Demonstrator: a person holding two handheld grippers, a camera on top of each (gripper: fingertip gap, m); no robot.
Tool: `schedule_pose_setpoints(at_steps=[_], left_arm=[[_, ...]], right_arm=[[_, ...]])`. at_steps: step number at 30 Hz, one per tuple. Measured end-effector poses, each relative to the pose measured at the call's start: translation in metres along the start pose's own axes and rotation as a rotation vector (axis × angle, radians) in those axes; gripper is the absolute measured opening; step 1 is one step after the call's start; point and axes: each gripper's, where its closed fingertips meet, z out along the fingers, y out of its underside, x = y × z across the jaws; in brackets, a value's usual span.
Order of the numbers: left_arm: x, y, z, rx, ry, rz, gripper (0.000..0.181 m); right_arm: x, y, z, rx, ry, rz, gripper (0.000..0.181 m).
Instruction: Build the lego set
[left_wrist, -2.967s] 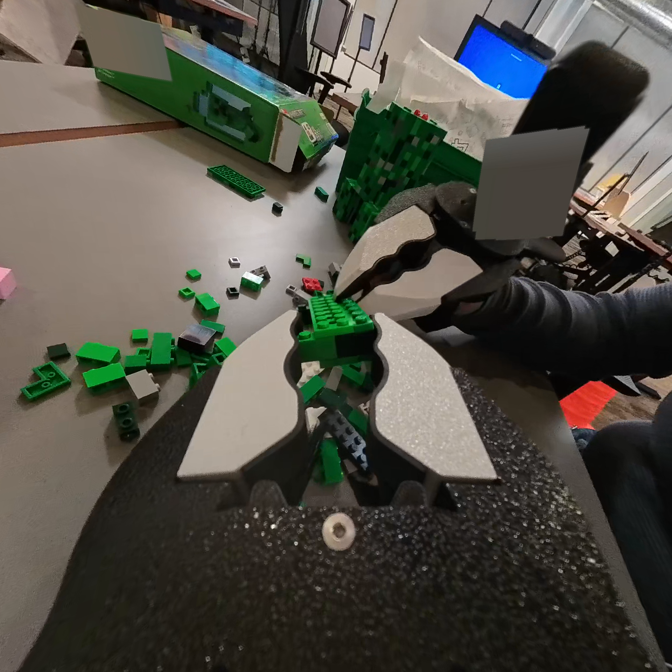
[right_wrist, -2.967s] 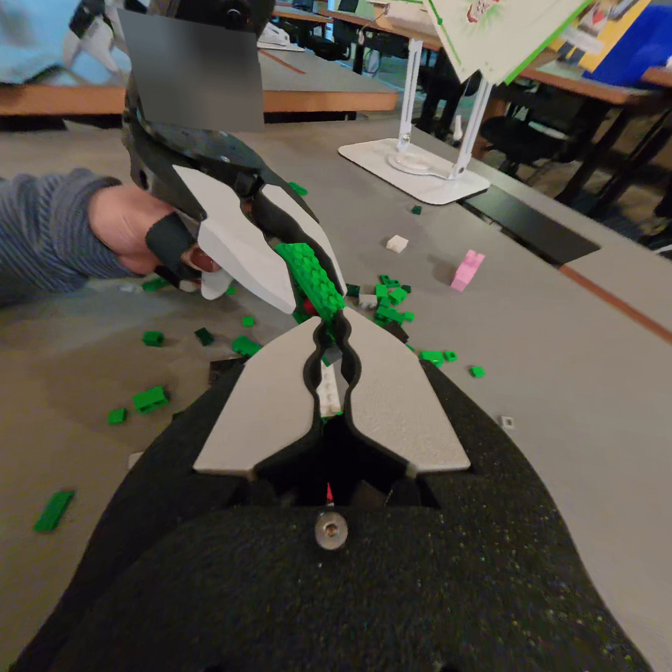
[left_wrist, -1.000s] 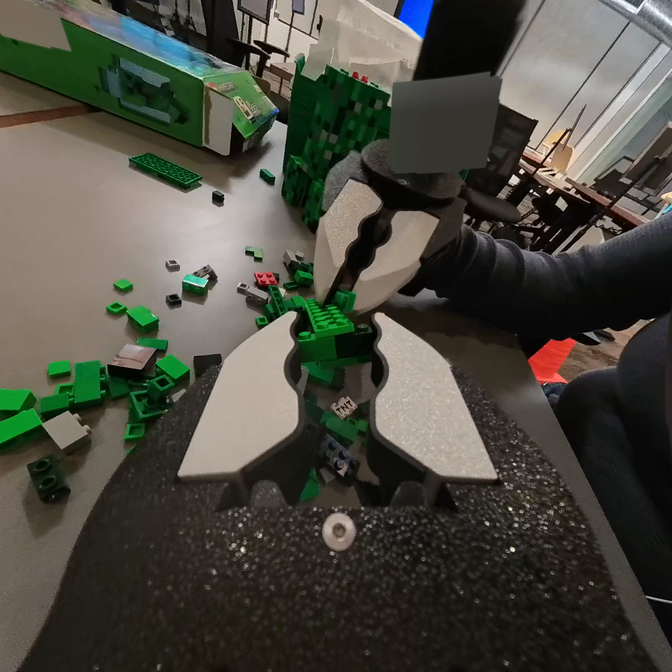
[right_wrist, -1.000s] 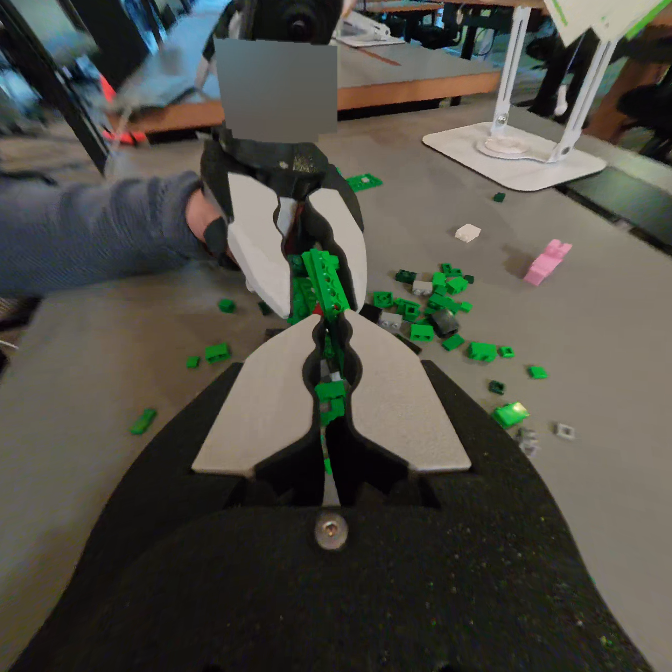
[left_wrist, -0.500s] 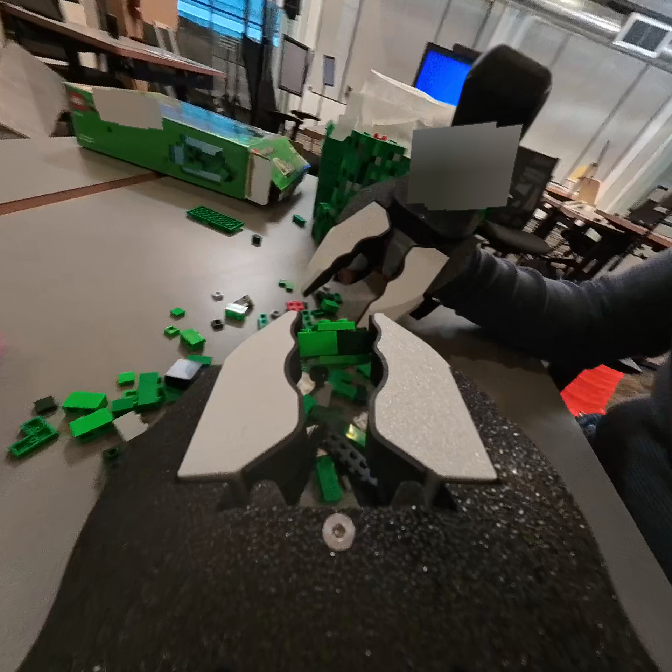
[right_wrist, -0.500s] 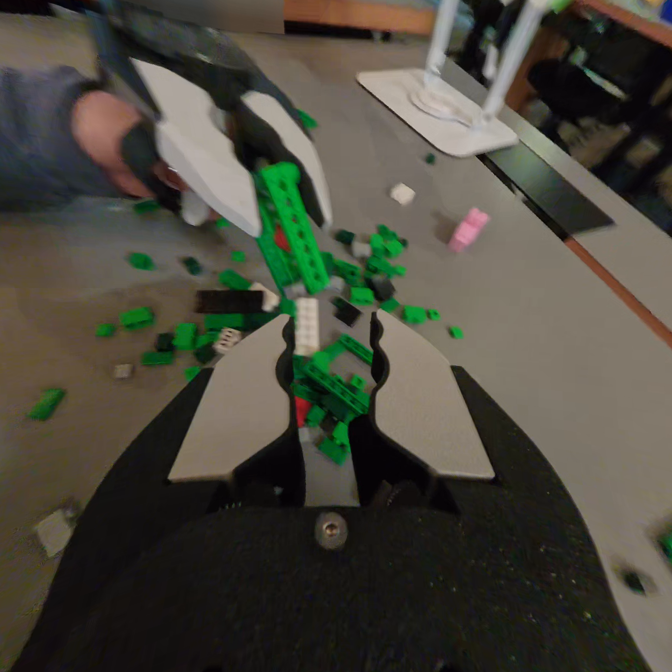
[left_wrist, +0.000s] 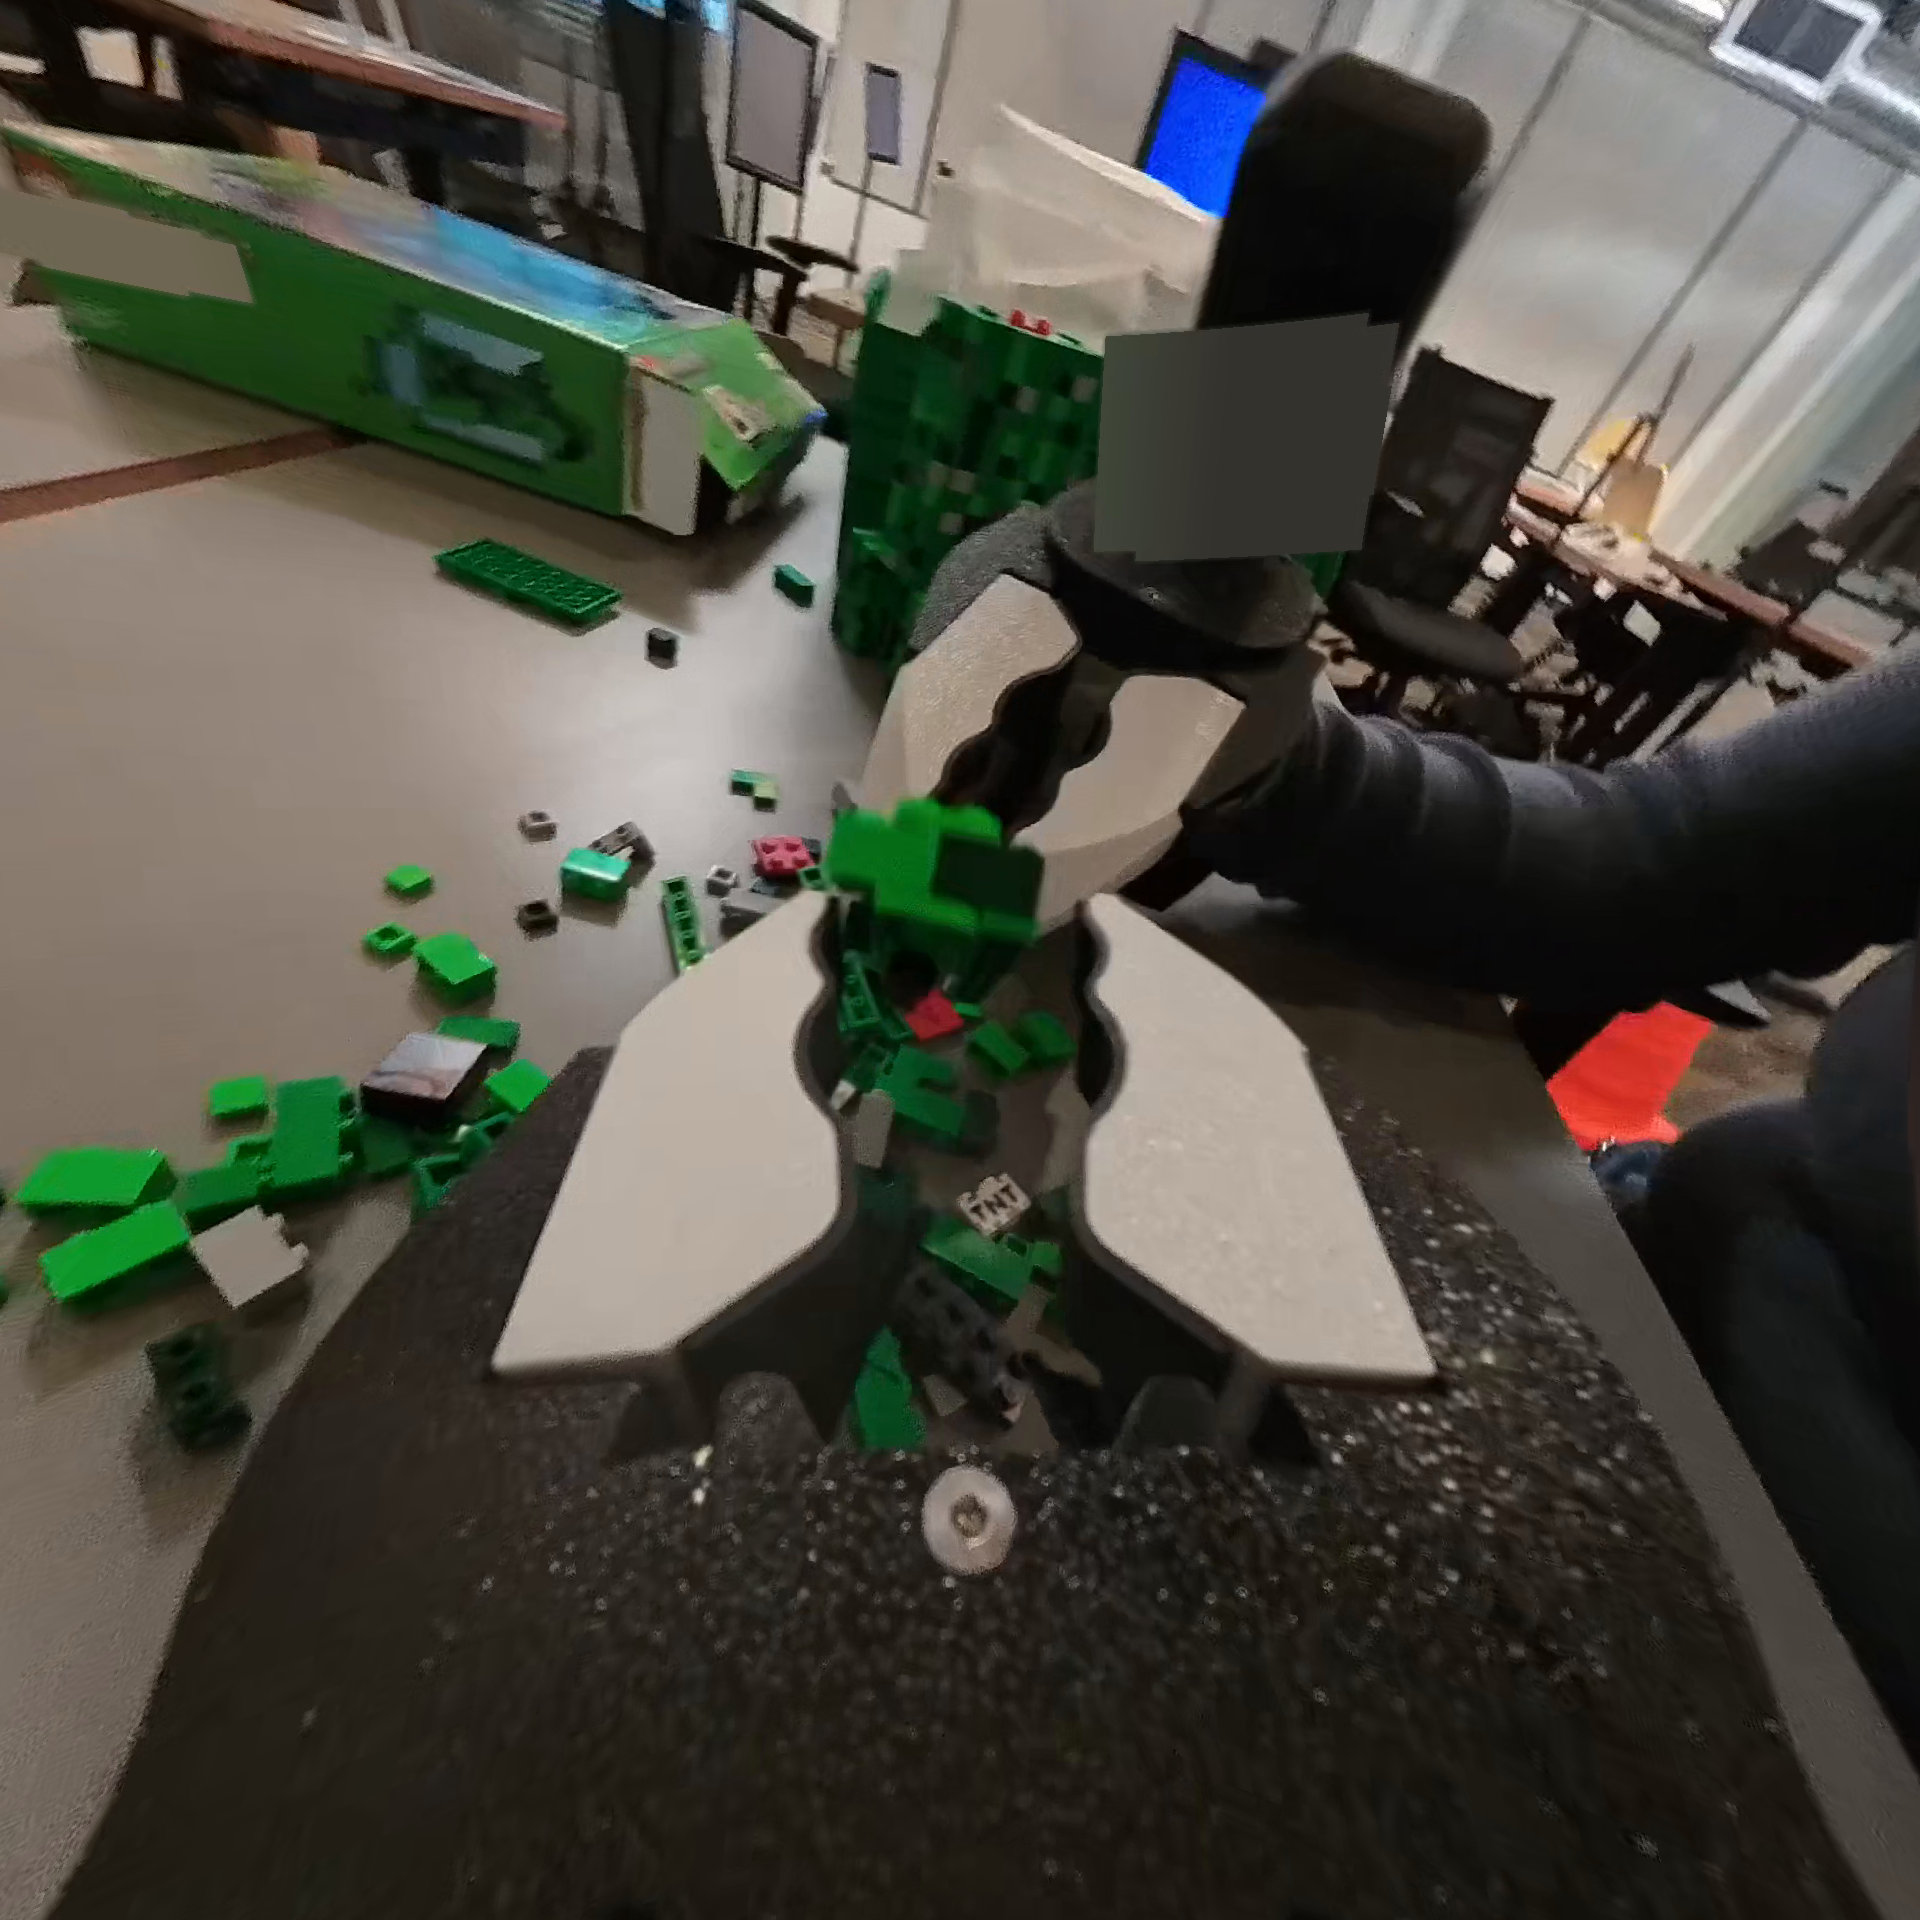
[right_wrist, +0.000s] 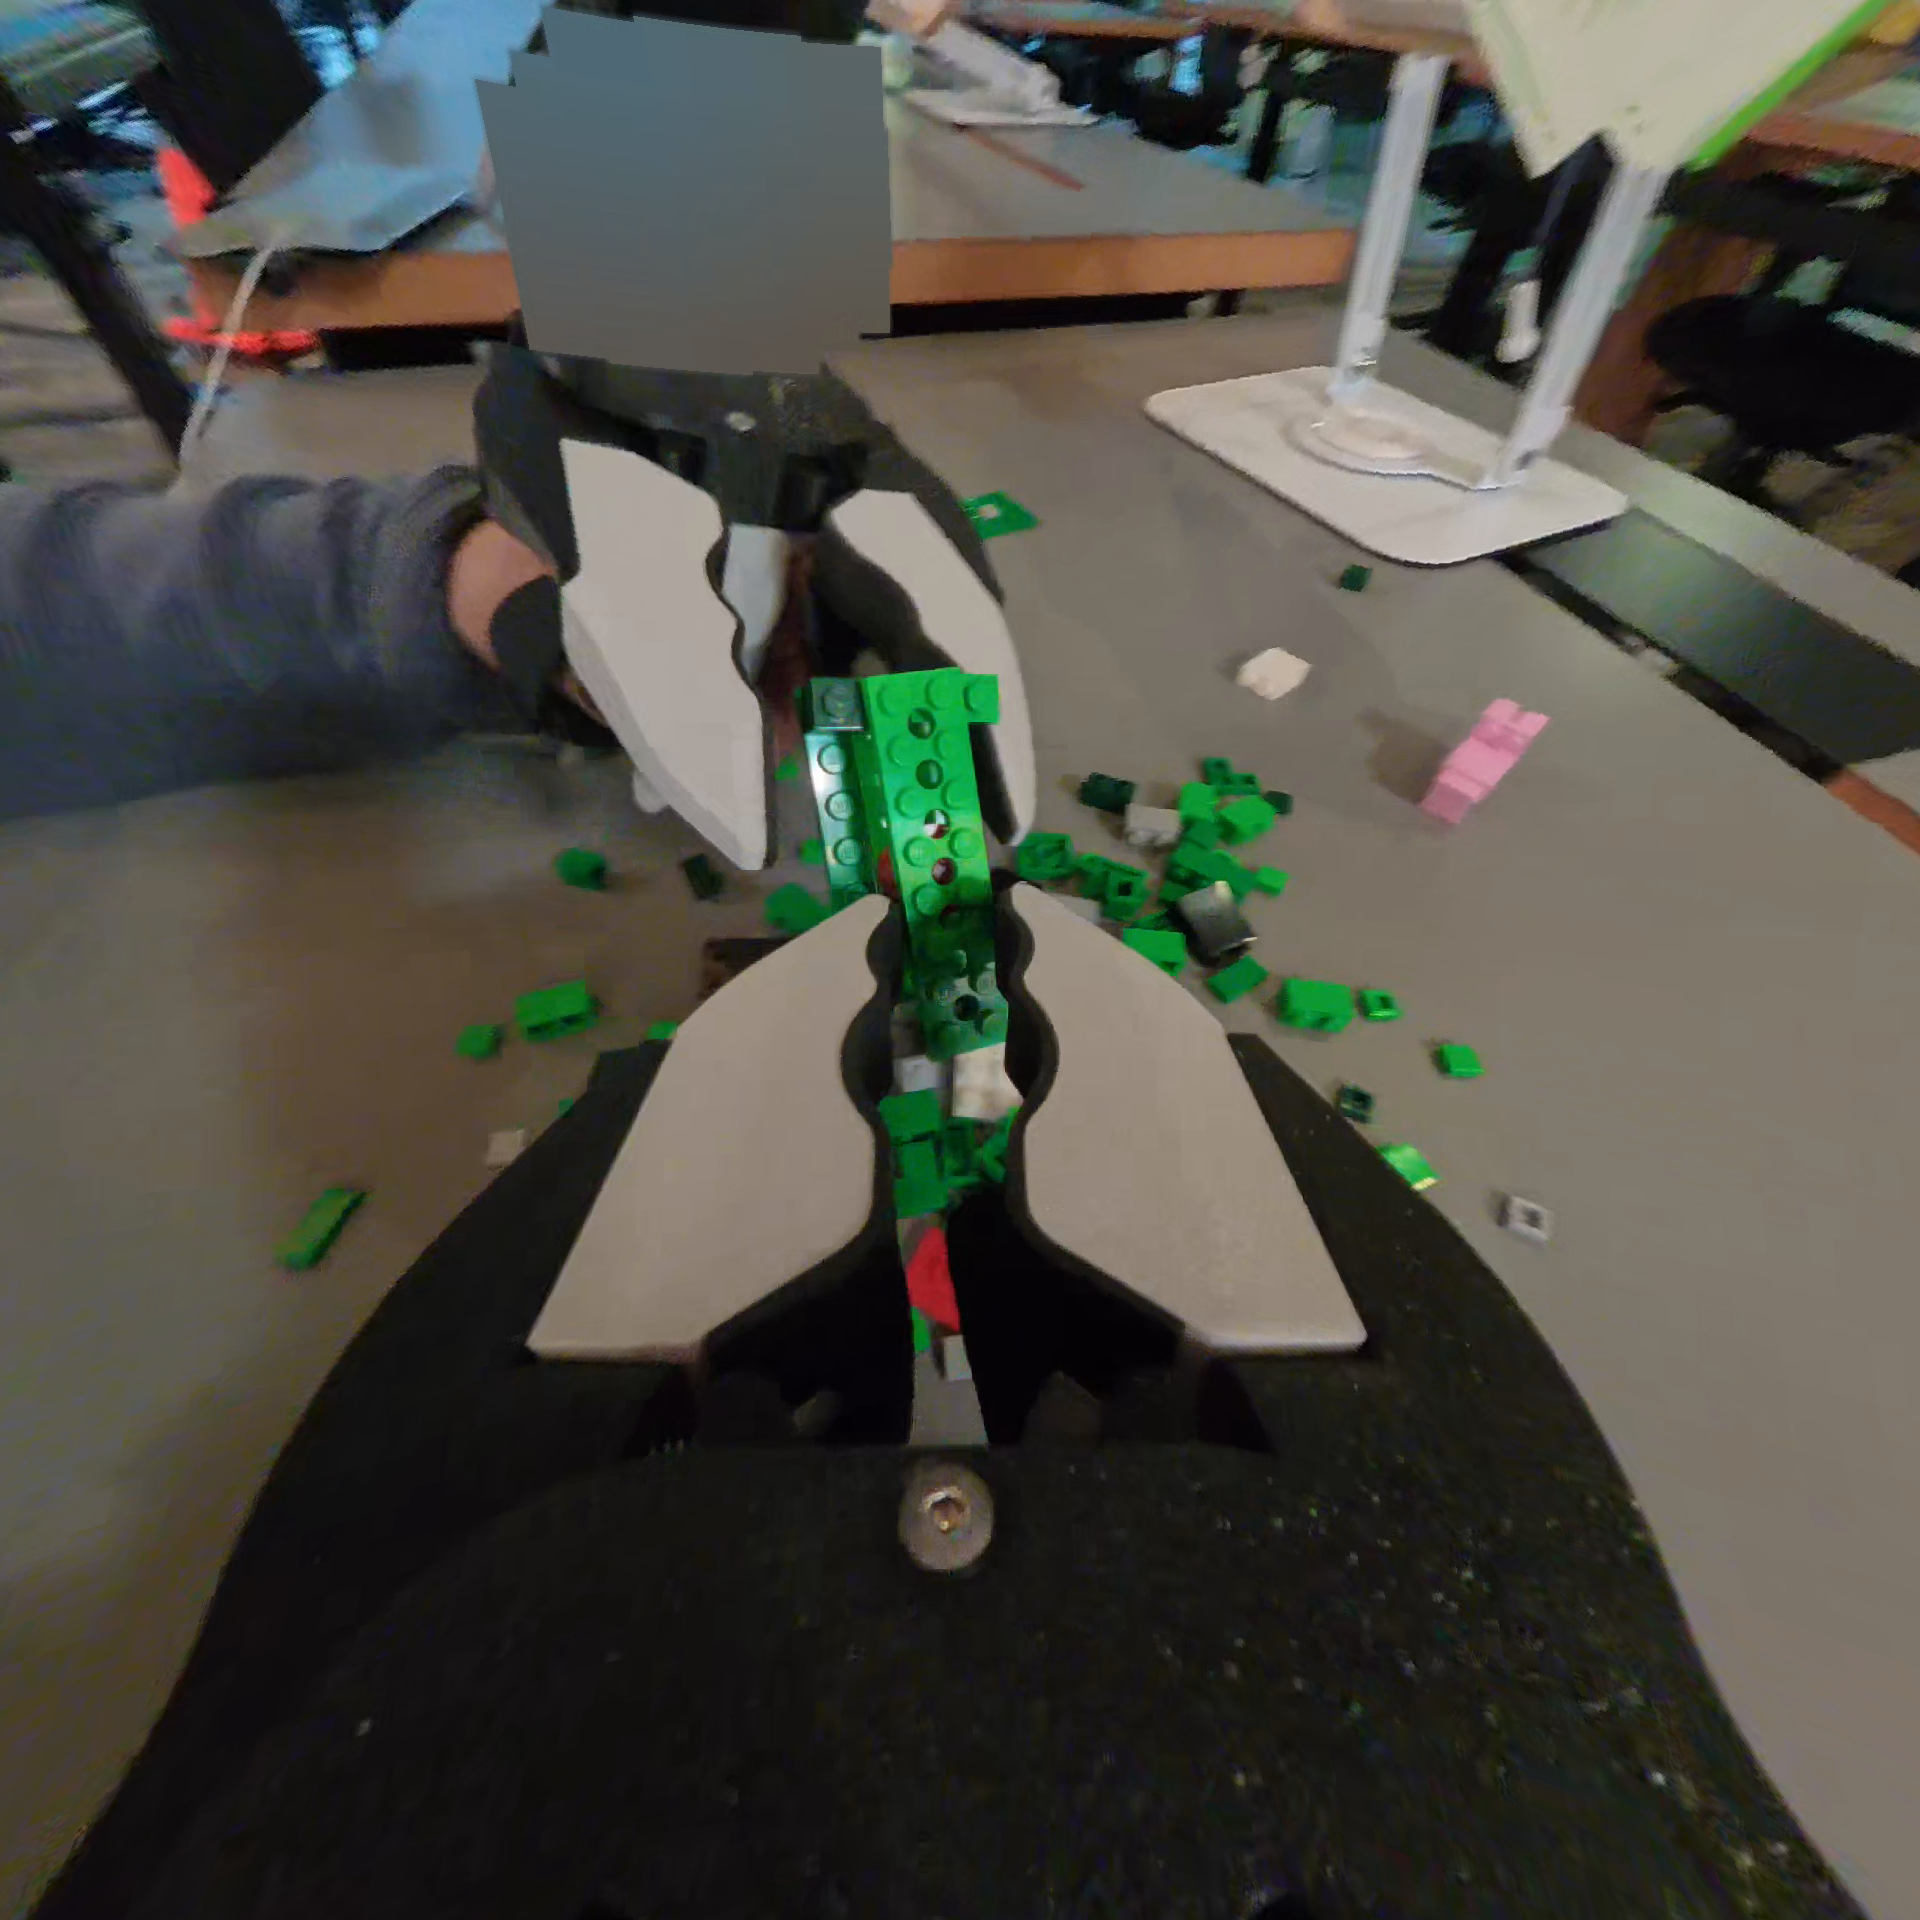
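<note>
A grey table (left_wrist: 260, 727) fills both views, strewn with small green, grey and red loose bricks (left_wrist: 291, 1132). Behind it lies a workshop-like room with other tables, dark chairs and one blue screen (left_wrist: 1200, 135) at the upper centre of the left wrist view.

In that view, one long green box (left_wrist: 416, 374) lies at upper left, one flat green plate (left_wrist: 528, 582) just in front of it, and one tall green built model (left_wrist: 966, 457) stands at centre top.

In the right wrist view, one white stand (right_wrist: 1392, 457) sits at upper right and one pink piece (right_wrist: 1481, 774) at right.

Two grippers meet at the middle. The right gripper (right_wrist: 940, 914) is pinching the green brick assembly (right_wrist: 925, 831), which hangs above the brick pile. The left gripper (left_wrist: 951, 925) has its jaws spread, and the assembly sits just at their tips; I cannot tell whether they touch it.
</note>
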Motion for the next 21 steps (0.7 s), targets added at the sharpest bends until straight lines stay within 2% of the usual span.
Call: schedule_pose_setpoints(at_steps=[2,5,10,11,12,14,16,18,21], left_arm=[[-0.009,-0.005,-0.003,0.046,-0.040,-0.037,0.027],[-0.014,-0.010,-0.006,0.101,-0.062,-0.064,0.018],[-0.016,-0.011,-0.007,0.099,-0.092,-0.054,0.015],[-0.018,-0.010,-0.007,0.102,-0.104,-0.065,0.007],[-0.024,-0.010,-0.010,0.114,-0.140,-0.077,0.007],[-0.035,-0.015,-0.016,0.169,-0.187,-0.126,0.007],[-0.034,-0.023,-0.021,0.237,-0.156,-0.166,0.006],[-0.036,-0.022,-0.022,0.215,-0.178,-0.156,0.007],[-0.043,-0.005,-0.019,0.077,-0.248,-0.148,0.007]], right_arm=[[0.009,-0.004,0.000,0.034,0.066,0.021,0.016],[0.014,-0.007,0.003,0.058,0.118,0.035,0.015],[0.014,-0.008,0.004,0.087,0.094,0.108,0.015],[0.016,-0.008,0.003,0.094,0.099,0.123,0.015],[0.017,-0.009,0.002,0.112,0.093,0.135,0.015],[0.016,-0.012,0.001,0.144,0.070,0.177,0.015],[0.021,-0.009,0.004,0.127,0.129,0.154,0.015],[0.025,-0.006,0.006,0.110,0.177,0.144,0.015],[0.029,0.000,0.006,0.084,0.174,0.188,0.015]])
